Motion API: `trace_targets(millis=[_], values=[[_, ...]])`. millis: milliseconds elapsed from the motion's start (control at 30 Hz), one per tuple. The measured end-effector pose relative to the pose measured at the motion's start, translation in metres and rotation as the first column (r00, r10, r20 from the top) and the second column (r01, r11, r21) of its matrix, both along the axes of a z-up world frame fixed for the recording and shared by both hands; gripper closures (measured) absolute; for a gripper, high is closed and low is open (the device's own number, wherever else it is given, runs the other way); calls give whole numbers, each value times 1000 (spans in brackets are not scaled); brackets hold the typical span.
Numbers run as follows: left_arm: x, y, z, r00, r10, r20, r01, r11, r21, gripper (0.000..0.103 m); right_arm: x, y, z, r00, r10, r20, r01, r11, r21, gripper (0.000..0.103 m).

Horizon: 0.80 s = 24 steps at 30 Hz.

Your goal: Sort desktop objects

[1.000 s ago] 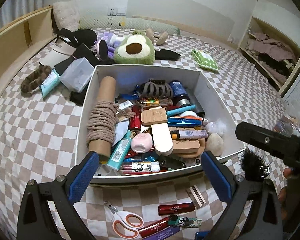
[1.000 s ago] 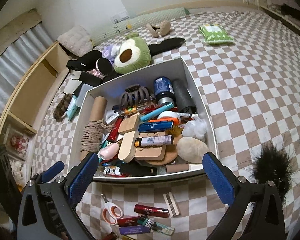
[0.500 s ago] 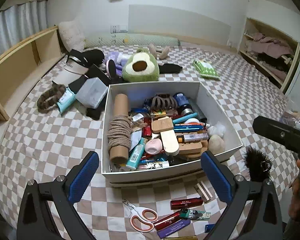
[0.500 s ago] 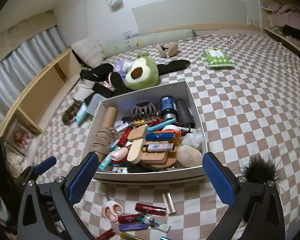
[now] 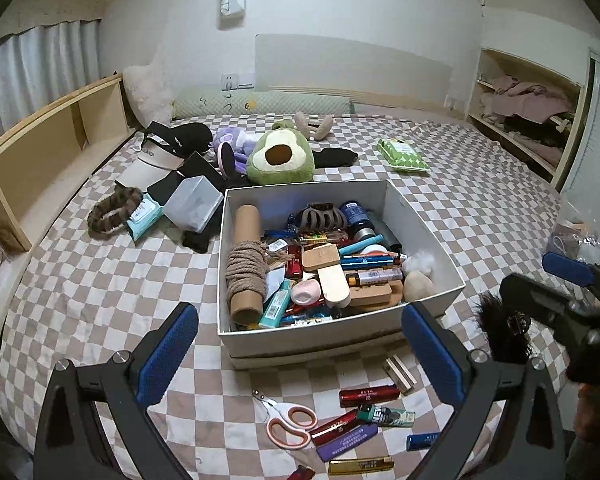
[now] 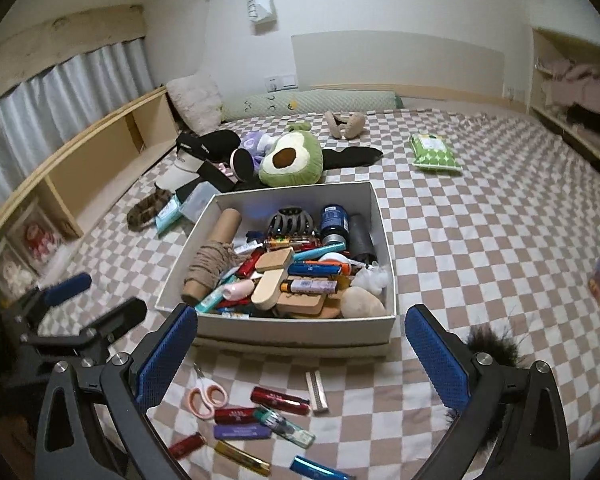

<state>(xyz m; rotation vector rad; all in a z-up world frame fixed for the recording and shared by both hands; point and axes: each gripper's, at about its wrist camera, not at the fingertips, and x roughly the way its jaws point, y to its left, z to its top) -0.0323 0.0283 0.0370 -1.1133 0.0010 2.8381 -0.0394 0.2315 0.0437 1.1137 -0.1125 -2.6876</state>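
A white box on the checkered bed is packed with small items: a cardboard tube wound with rope, a brown hair claw, pens, wooden pieces and a pale stone. In front of the box lie pink-handled scissors and several lighters. A black fur pompom rests right of the box. My left gripper is open and empty above the near bed edge. My right gripper is open and empty too.
An avocado plush, caps, a clear plastic box, a wipes pack and a brown scrunchie lie behind and left of the box. A green packet sits at the far right. Wooden shelves line the left side.
Both grippers have pulled back and risen, so the box looks smaller and farther. More lighters show at the near edge. Both stay open and empty.
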Motion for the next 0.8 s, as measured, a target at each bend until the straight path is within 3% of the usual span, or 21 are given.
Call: trace_targets(millis=[367, 800], values=[[22, -4, 4, 1000, 4, -16, -4, 1000, -23, 1, 20, -7, -11, 1000, 18, 0, -18, 995, 93, 0], [28, -10, -3, 999, 36, 26, -35, 998, -47, 1, 27, -10, -16, 1000, 16, -17, -14, 990, 140, 0]])
